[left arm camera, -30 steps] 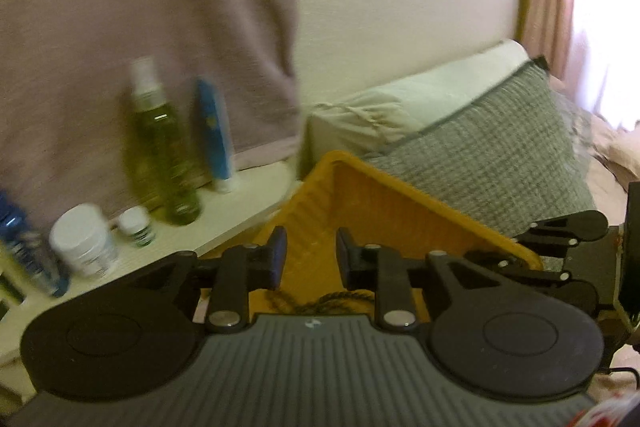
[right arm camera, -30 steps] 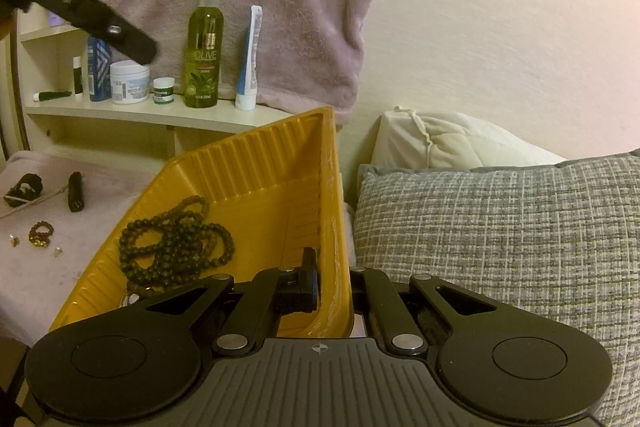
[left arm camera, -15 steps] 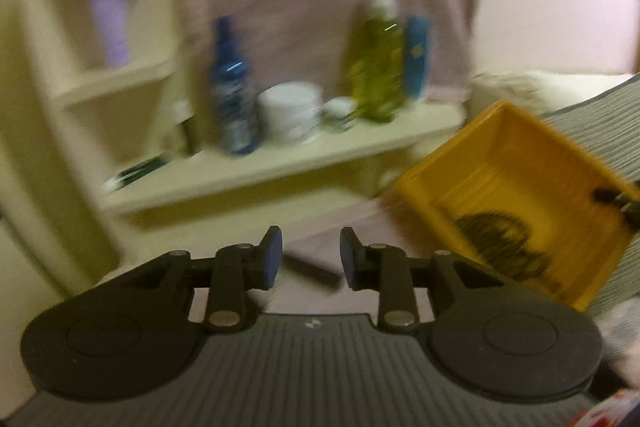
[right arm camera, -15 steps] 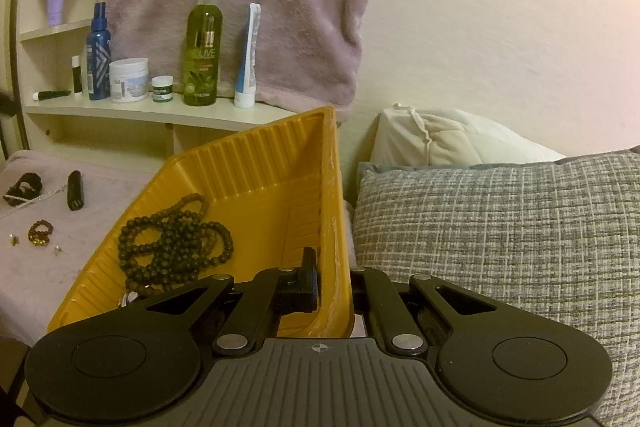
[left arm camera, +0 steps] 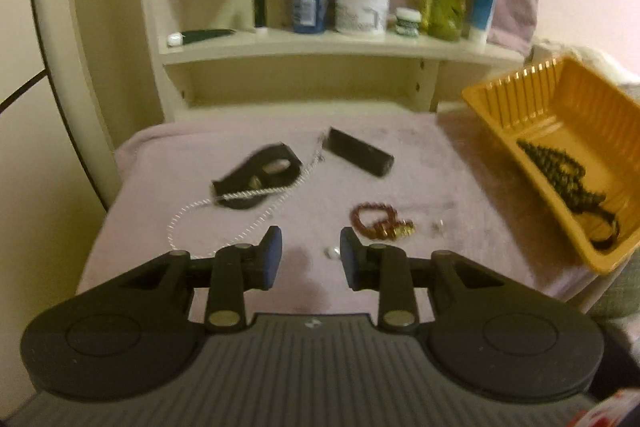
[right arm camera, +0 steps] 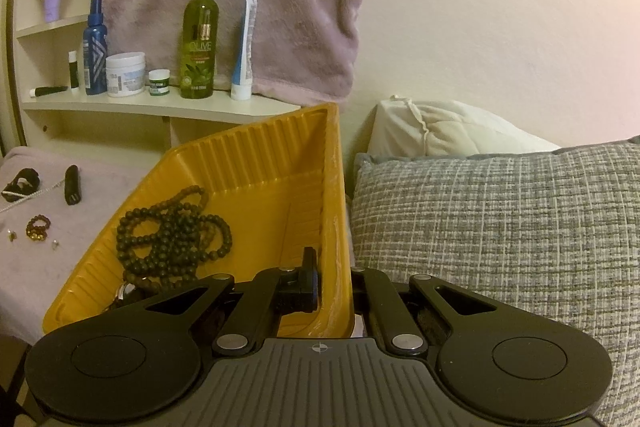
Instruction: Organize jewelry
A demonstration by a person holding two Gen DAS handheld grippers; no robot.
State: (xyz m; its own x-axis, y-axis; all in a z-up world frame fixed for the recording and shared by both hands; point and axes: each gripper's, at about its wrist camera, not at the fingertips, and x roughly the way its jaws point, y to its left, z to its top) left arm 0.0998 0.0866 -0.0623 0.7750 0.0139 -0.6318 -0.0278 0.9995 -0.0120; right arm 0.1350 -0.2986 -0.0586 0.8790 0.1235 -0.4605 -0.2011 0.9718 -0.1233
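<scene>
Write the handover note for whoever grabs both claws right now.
Right claw: shut on the yellow tray wall, tray tilted.
Left claw: open, empty, above the pink cloth.
Done: dark bead necklace is in the tray.
Left on the cloth: silver chain, brown bead bracelet, black pouch, black case, small earrings.
</scene>
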